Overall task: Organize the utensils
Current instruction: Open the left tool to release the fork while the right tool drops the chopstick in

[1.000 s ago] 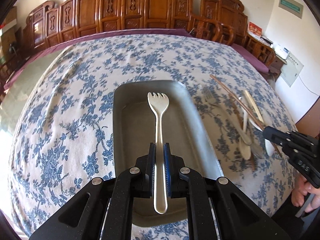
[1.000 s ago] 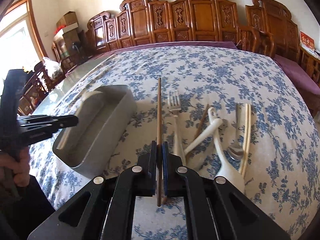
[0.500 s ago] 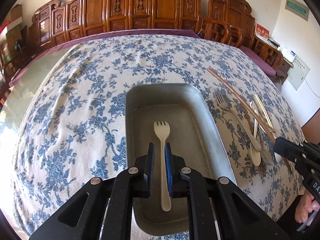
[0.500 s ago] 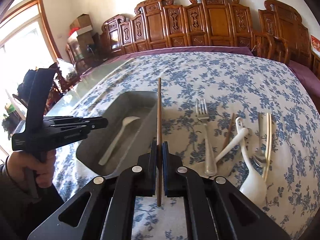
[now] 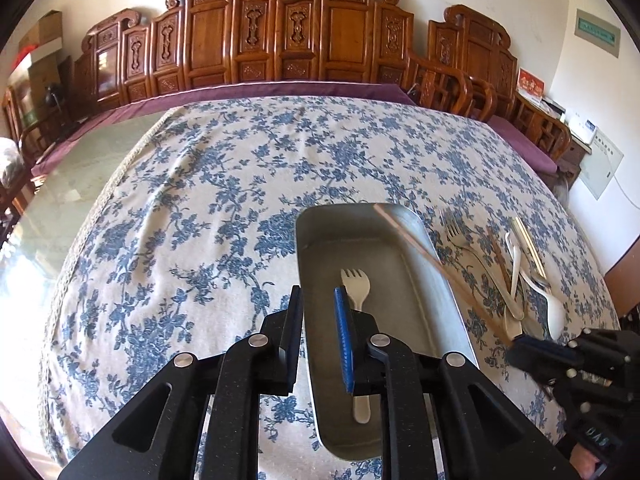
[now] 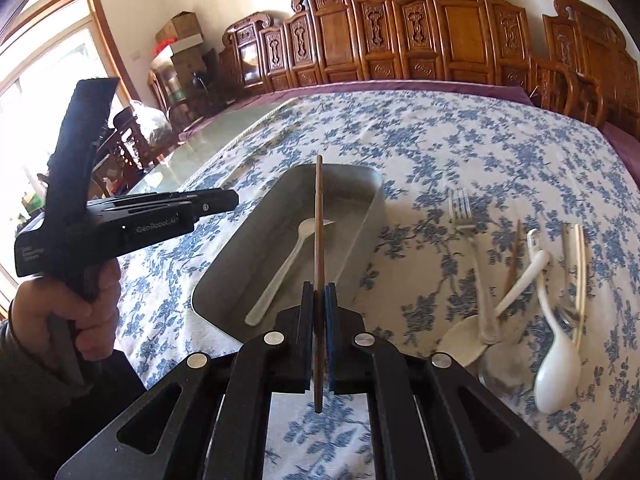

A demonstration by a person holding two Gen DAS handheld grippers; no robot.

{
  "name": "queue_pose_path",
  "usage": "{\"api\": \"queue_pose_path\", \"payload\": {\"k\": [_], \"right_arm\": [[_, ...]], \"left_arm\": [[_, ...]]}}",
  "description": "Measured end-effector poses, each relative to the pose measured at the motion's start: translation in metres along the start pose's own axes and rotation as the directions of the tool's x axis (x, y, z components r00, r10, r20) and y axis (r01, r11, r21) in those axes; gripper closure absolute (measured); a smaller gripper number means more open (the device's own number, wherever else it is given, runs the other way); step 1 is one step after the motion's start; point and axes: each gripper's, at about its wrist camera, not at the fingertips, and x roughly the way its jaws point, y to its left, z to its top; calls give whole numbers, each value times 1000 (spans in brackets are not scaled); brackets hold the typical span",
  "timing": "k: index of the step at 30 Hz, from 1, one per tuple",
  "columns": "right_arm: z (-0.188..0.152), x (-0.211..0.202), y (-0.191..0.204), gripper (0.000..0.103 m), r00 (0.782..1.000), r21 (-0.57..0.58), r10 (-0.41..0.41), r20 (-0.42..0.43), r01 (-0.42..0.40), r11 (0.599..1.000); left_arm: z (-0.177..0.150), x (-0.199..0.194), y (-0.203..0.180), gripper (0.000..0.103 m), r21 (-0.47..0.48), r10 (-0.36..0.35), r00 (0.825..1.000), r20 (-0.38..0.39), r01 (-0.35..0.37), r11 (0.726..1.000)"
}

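Blue floral tablecloth [image 5: 224,208] covers most of the bench, bare glass top [image 5: 68,200] showing on one side. Row of carved wooden chairs [image 5: 304,36] behind, cardboard boxes [image 6: 182,36] stacked by the window [image 6: 44,92].

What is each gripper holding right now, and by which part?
The right gripper is shut on a brown chopstick, near its lower end. The left gripper holds nothing; its jaws have just been opening, and the cream fork lies in the tray.

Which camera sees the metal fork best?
The right wrist view: the metal fork lies close and sharp, tines to handle. The left wrist view shows it small and stretched near the edge, its handle lost among other utensils.
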Motion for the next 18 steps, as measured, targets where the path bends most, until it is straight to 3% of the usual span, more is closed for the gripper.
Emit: {"api": "queue_pose_path", "payload": {"k": [8,18], "right_arm": [[8,33,23,97,998,-13,-22,-60,21,1000],[12,64,17,96,995,43,-18,-96,22,999]], "left_arm": [[3,-4,8,88,-10,3,1000,13,-3,1000],[3,-6,11,88,-14,-2,1000,16,2,1000]]}}
